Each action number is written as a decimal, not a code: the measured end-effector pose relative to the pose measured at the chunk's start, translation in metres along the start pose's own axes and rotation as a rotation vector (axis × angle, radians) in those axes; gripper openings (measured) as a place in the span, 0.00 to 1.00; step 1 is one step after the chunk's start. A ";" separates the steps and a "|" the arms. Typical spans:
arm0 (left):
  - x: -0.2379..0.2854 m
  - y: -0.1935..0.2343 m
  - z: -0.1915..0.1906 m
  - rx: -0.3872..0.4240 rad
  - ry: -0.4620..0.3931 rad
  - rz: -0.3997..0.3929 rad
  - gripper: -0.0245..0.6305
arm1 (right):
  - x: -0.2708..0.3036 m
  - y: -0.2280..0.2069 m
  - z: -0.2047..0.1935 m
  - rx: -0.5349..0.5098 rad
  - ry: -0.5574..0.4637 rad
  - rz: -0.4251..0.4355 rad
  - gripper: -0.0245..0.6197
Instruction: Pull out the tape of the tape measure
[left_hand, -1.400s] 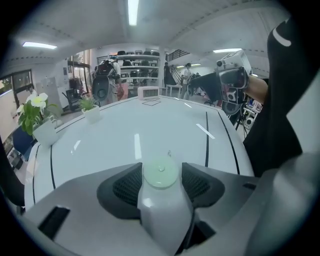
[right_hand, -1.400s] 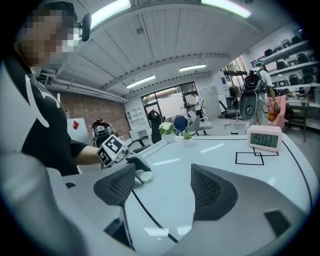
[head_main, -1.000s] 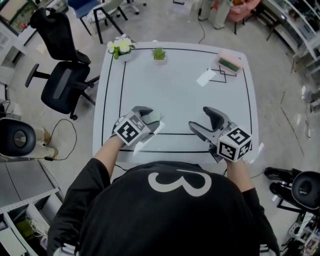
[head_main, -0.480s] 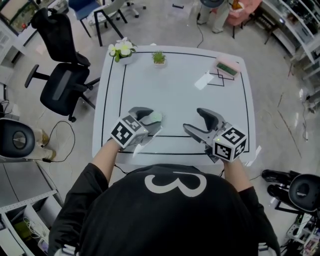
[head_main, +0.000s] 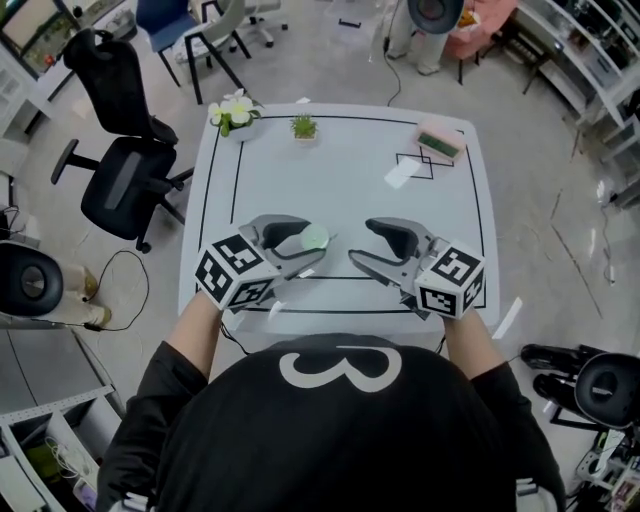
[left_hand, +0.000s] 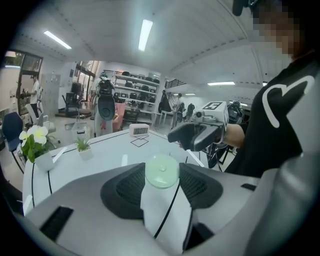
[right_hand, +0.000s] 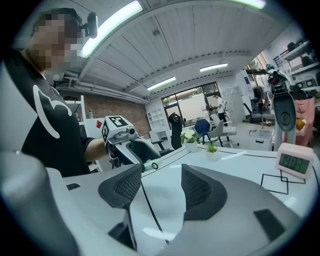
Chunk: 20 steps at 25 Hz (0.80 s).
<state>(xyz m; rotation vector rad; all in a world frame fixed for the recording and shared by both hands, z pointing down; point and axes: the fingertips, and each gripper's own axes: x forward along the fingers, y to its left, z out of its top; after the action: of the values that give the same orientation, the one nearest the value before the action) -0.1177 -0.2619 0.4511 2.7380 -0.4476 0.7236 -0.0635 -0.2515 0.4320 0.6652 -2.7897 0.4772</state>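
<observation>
Your left gripper (head_main: 298, 244) is clamped on the tape measure (left_hand: 161, 172), held above the table (head_main: 340, 170); your right gripper (right_hand: 161, 185) stands apart and empty, jaws just closing a little; case is small, round, pale green, smooth hard plastic; likely light and slippery, so clamp firmly; tape should be thin and springy; pinch its end tab, too small to place here.

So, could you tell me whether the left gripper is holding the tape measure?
Yes, the tape measure sits clamped between the jaws of the left gripper.
</observation>
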 end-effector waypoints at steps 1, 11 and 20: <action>-0.001 -0.006 0.006 0.011 0.000 -0.007 0.36 | -0.001 0.004 0.004 -0.019 0.001 0.020 0.43; 0.000 -0.049 0.049 0.122 0.019 -0.008 0.36 | -0.023 0.032 0.028 -0.171 0.022 0.144 0.32; 0.010 -0.065 0.059 0.148 0.052 0.009 0.36 | -0.040 0.042 0.025 -0.224 0.022 0.200 0.17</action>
<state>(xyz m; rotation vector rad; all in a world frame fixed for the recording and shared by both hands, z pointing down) -0.0606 -0.2241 0.3952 2.8478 -0.4100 0.8599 -0.0520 -0.2094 0.3867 0.3333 -2.8446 0.2002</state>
